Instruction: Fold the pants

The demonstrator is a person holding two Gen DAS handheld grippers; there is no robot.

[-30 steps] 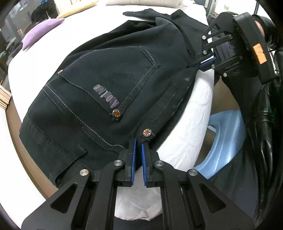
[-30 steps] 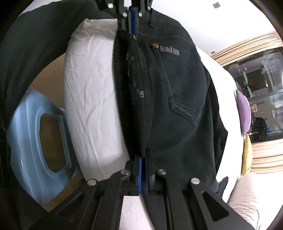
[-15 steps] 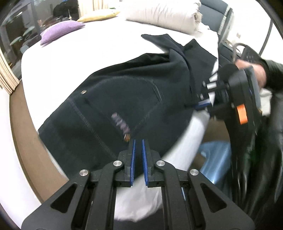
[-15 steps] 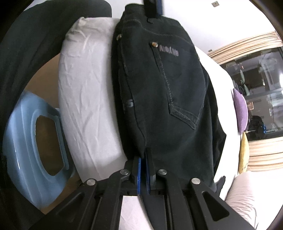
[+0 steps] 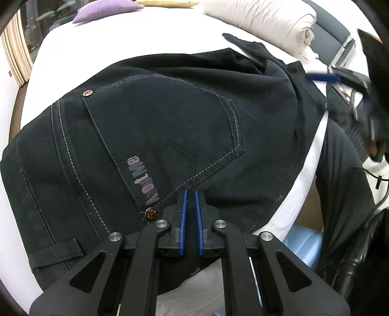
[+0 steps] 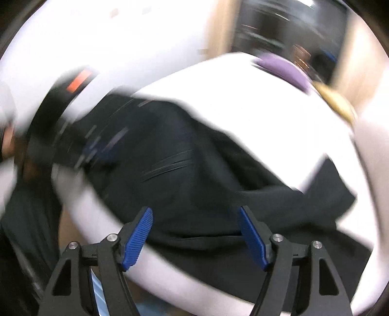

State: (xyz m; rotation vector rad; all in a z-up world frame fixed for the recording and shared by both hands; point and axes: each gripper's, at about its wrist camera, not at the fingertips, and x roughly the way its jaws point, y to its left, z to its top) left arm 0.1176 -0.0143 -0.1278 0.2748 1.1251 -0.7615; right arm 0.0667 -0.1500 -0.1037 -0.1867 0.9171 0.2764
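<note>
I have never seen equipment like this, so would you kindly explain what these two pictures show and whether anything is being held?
There is no robot here: a person holds a two-finger tool in each hand, and each tool carries a wide-angle camera looking along its fingers. In the left view, the left gripper is nearly shut above dark pants lying on a white bed; whether it pinches cloth is unclear. The right view is blurred; the right gripper is wide open and holds nothing. A purple cushion and a rolled beige duvet lie farther back.
</note>
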